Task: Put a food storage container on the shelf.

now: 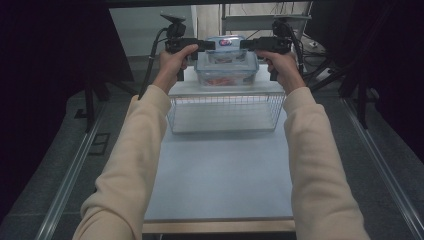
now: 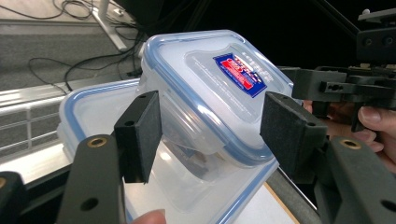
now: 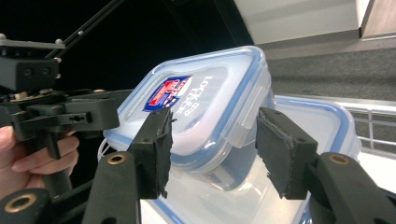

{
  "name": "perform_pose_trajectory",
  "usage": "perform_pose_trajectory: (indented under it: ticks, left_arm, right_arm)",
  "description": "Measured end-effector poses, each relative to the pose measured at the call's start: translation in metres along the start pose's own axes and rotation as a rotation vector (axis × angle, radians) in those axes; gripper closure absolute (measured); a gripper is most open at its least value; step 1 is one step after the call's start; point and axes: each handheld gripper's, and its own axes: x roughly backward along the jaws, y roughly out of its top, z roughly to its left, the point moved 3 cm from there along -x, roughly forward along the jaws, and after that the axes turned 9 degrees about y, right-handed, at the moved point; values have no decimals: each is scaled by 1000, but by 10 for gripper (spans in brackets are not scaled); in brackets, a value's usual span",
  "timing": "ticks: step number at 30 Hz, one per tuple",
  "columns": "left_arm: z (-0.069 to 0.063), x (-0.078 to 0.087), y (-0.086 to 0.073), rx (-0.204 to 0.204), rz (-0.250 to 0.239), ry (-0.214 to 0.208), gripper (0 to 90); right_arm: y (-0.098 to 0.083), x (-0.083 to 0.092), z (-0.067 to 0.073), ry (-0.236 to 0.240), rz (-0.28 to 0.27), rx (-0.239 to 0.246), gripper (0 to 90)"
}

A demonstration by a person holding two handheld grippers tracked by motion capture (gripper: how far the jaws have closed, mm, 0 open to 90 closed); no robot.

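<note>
I am looking down on the pale table, which is carrying a white wire basket near its far end. Just beyond the basket a large clear food container with a blue-rimmed lid is sitting on the table, and some orange-red contents are showing through its wall. On top of its lid a smaller clear container with a blue-edged lid and a red-and-blue label is resting; I cannot tell whether it is lying flat or tilted.

I am holding the left gripper against the left end of that small container, and the right gripper against its right end, so the two are facing each other across it. In the left gripper view the foam pads are standing apart on either side of the small box, with gaps showing and no pressing. In the right gripper view the pads are likewise spread, the lid's corner latch sitting between them untouched.
</note>
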Motion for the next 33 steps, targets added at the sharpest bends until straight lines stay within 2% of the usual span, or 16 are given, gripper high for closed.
perform_pose_trajectory:
  ticks: [4,6,10,12,14,17,18,21,24,27,28,29,33]
  left_arm:
    - [-2,0,-2,-5,8,-5,343]
    - [-2,4,-2,-11,-3,-1,321]
    - [-3,18,-4,-38,-38,23,266]
    - [-4,26,-7,-36,-49,8,246]
    - [-6,35,-12,-51,-53,20,236]
    - [-8,43,-20,-74,-59,41,235]
    - [-11,52,-29,-95,-70,43,239]
    - [-18,63,-45,-132,-70,51,237]
    - [-26,74,-62,-187,-66,63,231]
    - [-32,84,-80,-215,-70,58,229]
    - [-32,84,-80,-215,-70,58,230]
    - [-35,91,-93,-229,-79,55,229]
    - [-37,104,-124,-262,-86,56,232]
  right_arm:
    - [-2,3,6,-2,19,18,450]
    - [-3,6,7,1,10,21,441]
    - [-3,19,7,-25,-29,40,432]
    - [-5,25,8,-37,-26,56,430]
    - [-9,31,11,-57,-24,80,427]
    - [-15,37,16,-63,-24,100,427]
    - [-25,42,24,-67,-7,141,424]
    - [-39,48,32,-80,19,187,406]
    - [-54,57,39,-79,26,224,393]
    - [-70,69,46,-80,24,265,372]
    - [-76,73,48,-78,23,276,366]
    - [-85,79,51,-79,22,296,364]
    - [-115,95,58,-67,15,330,346]
